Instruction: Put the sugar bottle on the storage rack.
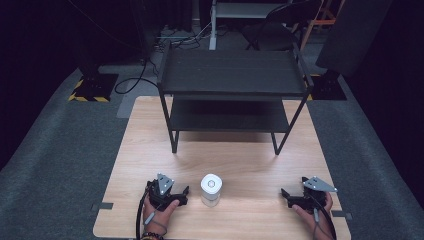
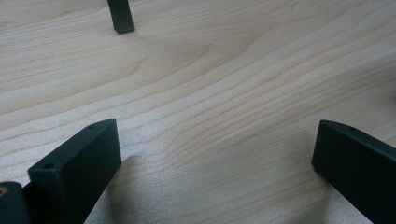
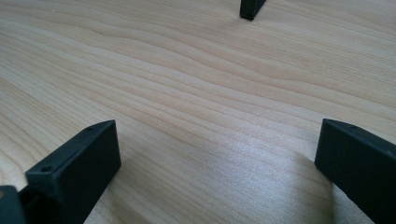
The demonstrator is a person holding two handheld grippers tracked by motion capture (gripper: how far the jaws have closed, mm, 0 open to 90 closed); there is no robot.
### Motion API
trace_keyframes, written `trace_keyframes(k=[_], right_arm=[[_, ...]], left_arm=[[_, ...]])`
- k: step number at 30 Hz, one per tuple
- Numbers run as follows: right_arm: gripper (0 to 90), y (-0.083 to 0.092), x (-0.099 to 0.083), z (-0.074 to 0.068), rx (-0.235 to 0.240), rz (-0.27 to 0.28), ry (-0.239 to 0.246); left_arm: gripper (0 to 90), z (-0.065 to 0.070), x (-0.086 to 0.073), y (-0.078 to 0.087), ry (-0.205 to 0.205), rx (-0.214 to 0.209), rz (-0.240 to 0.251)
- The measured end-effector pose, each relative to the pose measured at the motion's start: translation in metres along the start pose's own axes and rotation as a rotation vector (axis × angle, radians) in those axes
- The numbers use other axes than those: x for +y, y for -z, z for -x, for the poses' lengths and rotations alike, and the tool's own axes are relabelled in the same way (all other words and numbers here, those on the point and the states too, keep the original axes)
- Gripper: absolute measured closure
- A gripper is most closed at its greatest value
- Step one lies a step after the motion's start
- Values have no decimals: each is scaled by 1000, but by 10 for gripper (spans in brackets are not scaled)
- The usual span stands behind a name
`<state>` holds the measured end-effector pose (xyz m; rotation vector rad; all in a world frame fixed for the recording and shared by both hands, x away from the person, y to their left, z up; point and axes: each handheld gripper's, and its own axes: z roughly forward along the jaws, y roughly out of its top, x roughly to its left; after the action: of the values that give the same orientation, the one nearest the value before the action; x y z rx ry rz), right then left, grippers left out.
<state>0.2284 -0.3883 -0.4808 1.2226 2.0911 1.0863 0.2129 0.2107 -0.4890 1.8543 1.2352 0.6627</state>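
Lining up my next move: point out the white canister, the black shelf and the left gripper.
white canister (image 1: 210, 184), high view, its lid.
black shelf (image 1: 231, 72), high view, top tier.
left gripper (image 1: 176, 191), high view, between its fingertips.

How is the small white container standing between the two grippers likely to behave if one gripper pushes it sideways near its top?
The white container stands upright and looks taller than wide, so a high push would probably tip it. Its rounded body suggests it may roll once down. The wooden table looks smooth, so a low push might slide it.
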Motion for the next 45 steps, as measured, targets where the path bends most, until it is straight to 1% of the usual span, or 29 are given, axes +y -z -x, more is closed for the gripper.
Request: trace_keyframes(k=[10,12,14,16,17,18,19,20,22,23,26,28,29,30,31,32,33,34,35,37,38,39,40,41,42,43,44,45], right_arm=[[1,0,0,0,0,0,0],[1,0,0,0,0,0,0],[1,0,0,0,-1,-1,-1],[1,0,0,0,-1,-1,-1],[1,0,0,0,-1,0,-1],[1,0,0,0,-1,-1,-1],[1,0,0,0,-1,-1,-1],[1,0,0,0,-1,-1,-1],[1,0,0,0,-1,-1,-1],[1,0,0,0,-1,-1,-1],[1,0,0,0,-1,-1,-2],[1,0,0,0,-1,-1,-2],[1,0,0,0,-1,-1,-2],[1,0,0,0,-1,-1,-2],[1,0,0,0,-1,-1,-2],[1,0,0,0,-1,-1,-2],[1,0,0,0,-1,-1,-2],[1,0,0,0,-1,-1,-2],[1,0,0,0,-1,-1,-2],[2,0,0,0,-3,-1,-3],[3,0,0,0,-3,-1,-4],[3,0,0,0,-3,0,-5],[3,0,0,-1,-3,-1,-5],[3,0,0,-1,-3,0,-5],[3,0,0,-1,-3,-1,-5],[3,0,0,-1,-4,-1,-5],[3,0,0,-1,-4,-1,-5],[3,0,0,-1,-4,-1,-5]], left_arm=[[11,0,0,0,-3,-4,0],[10,0,0,1,2,4,-1],[9,-3,4,3,-4,0,-23],[10,-8,6,5,16,-13,-29],[15,-14,4,7,38,-32,-20],[16,-20,0,10,68,-62,5],[15,-25,-3,12,85,-81,23],[12,-26,-5,14,97,-86,40],[11,-27,-6,15,105,-90,46],[12,-30,-3,15,100,-110,31],[11,-36,-3,16,85,-155,43],[9,-43,-4,17,64,-209,55],[11,-43,-4,17,64,-209,55],[10,-49,-5,20,33,-254,72],[10,-53,-8,21,25,-277,88],[10,-53,-8,21,25,-277,88],[10,-61,-11,22,19,-336,111],[8,-63,-11,22,8,-352,111],[7,-63,-11,22,8,-352,111],[5,-68,-11,21,0,-404,113],[6,-68,-9,21,-5,-413,107],[8,-71,-7,20,-12,-442,101],[8,-71,-7,20,-12,-442,101],[6,-72,-6,18,-26,-476,112],[6,-71,-4,17,-35,-494,116],[5,-71,-4,17,-35,-494,116],[5,-72,-2,15,-47,-512,114],[4,-70,0,14,-59,-518,108]])
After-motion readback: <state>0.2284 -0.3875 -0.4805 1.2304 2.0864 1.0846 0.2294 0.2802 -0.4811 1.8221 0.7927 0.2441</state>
